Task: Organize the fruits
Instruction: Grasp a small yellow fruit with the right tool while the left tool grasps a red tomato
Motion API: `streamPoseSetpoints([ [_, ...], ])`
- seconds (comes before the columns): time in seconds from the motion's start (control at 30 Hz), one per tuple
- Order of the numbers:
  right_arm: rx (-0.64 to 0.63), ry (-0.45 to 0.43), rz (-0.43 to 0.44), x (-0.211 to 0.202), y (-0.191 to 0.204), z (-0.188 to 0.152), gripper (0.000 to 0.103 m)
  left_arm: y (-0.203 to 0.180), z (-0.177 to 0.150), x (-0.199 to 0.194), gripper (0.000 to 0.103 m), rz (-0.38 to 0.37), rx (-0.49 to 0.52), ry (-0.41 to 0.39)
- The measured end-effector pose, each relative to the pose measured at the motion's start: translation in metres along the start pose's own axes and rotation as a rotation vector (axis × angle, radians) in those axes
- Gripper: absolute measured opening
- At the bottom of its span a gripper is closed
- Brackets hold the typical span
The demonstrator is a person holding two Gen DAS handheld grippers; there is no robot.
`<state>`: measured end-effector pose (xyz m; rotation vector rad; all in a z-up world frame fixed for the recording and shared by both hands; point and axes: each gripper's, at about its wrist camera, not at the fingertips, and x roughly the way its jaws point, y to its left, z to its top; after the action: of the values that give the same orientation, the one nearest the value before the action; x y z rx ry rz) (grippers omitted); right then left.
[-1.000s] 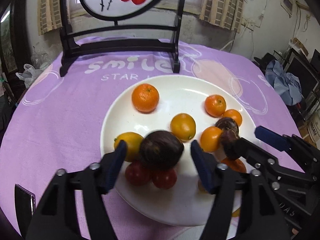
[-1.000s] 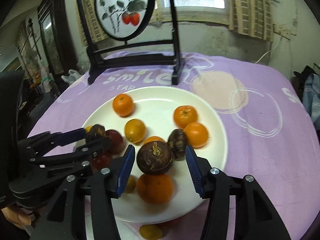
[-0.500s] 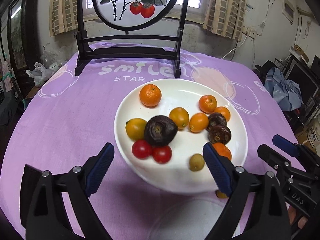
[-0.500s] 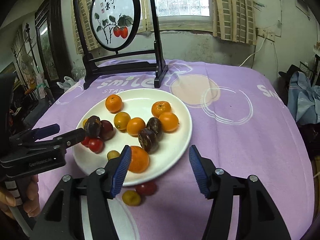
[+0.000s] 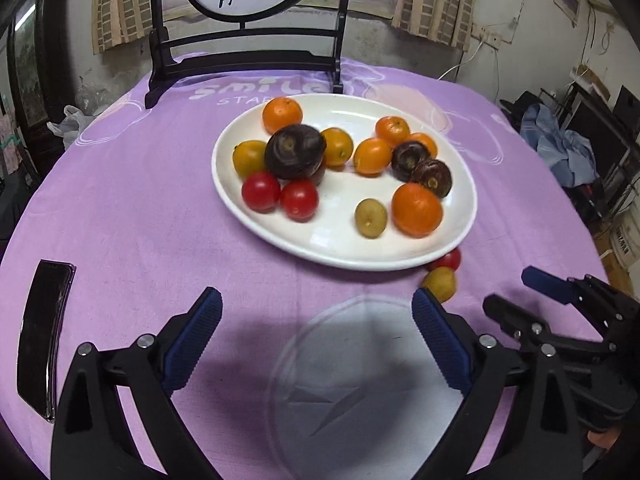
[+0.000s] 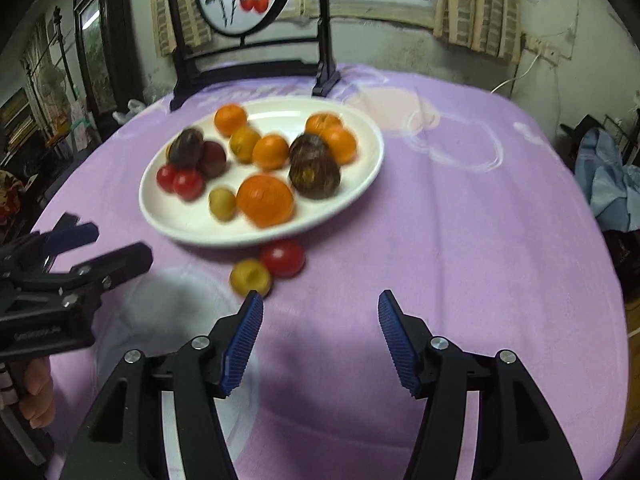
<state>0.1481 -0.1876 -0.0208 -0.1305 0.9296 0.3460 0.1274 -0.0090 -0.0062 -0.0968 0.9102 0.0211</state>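
Left wrist view: left gripper (image 5: 316, 336) at bottom centre, jaws spreading wide and still opening, nothing btwn them, only purple cloth (image 5: 132, 208) and a pale print patch below. White plate (image 5: 256, 224) sits centre-upper w/ the fruit: big dark fruit (image 5: 295, 151) resting on others at plate's left, two red tomatoes (image 5: 279, 196) just in front of it, oranges (image 5: 417, 210) spread across, two smaller dark fruits (image 5: 420, 166) touching at right, one small greenish fruit (image 5: 371, 218) near the front rim. Off the plate, at its lower-right edge, a red tomato (image 5: 450, 259) and a yellow fruit (image 5: 440, 283) lie on the cloth, touching. Right gripper (image 5: 516, 296) enters at right edge. Dark phone-like slab (image 5: 44, 340) at left edge.

Right wrist view: right gripper (image 6: 320, 336) bottom centre, jaws apart, empty, over bare cloth. Same plate upper left; the stray tomato and yellow fruit lie just above-left of the left blue pad (image 6: 244, 340). Left gripper at left edge, a hand (image 6: 34, 396) on its grip. Fruit slightly blurred.
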Motion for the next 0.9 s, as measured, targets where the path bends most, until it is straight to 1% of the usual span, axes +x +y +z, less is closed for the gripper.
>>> streamPoseSetpoints([
  [0.1,-0.034,0.027,0.004,0.008,0.014,-0.006,0.061,0.01,-0.001,0.002,0.094,0.024,-0.012,-0.027],
  [0.2,-0.051,0.043,0.016,0.013,0.025,-0.007,0.054,0.022,0.001,0.004,0.094,0.067,-0.027,-0.043],
  [0.3,-0.035,0.054,0.037,0.021,0.035,-0.003,0.043,0.035,0.005,0.006,0.094,0.065,-0.071,-0.037],
  [0.37,-0.024,0.06,0.027,0.026,0.041,0.002,0.034,0.043,0.007,0.007,0.093,0.052,-0.106,-0.028],
  [0.47,0.0,0.066,0.001,0.03,0.046,0.008,0.032,0.049,0.008,0.01,0.093,0.038,-0.131,-0.011],
  [0.6,0.02,0.071,-0.043,0.036,0.052,0.015,0.032,0.049,0.008,0.013,0.093,0.018,-0.135,0.005],
  [0.7,0.034,0.065,-0.056,0.038,0.054,0.017,0.032,0.048,0.007,0.014,0.093,0.013,-0.129,0.011],
  [0.73,0.043,0.059,-0.053,0.039,0.053,0.017,0.03,0.048,0.007,0.016,0.093,0.013,-0.126,0.015],
  [0.8,0.062,0.051,-0.035,0.038,0.049,0.017,0.029,0.047,0.007,0.018,0.093,0.011,-0.122,0.021],
  [0.87,0.076,0.051,0.001,0.035,0.044,0.015,0.029,0.046,0.006,0.02,0.094,-0.001,-0.117,0.03],
  [0.9,0.081,0.05,0.032,0.031,0.041,0.013,0.029,0.045,0.006,0.021,0.094,-0.007,-0.115,0.033],
])
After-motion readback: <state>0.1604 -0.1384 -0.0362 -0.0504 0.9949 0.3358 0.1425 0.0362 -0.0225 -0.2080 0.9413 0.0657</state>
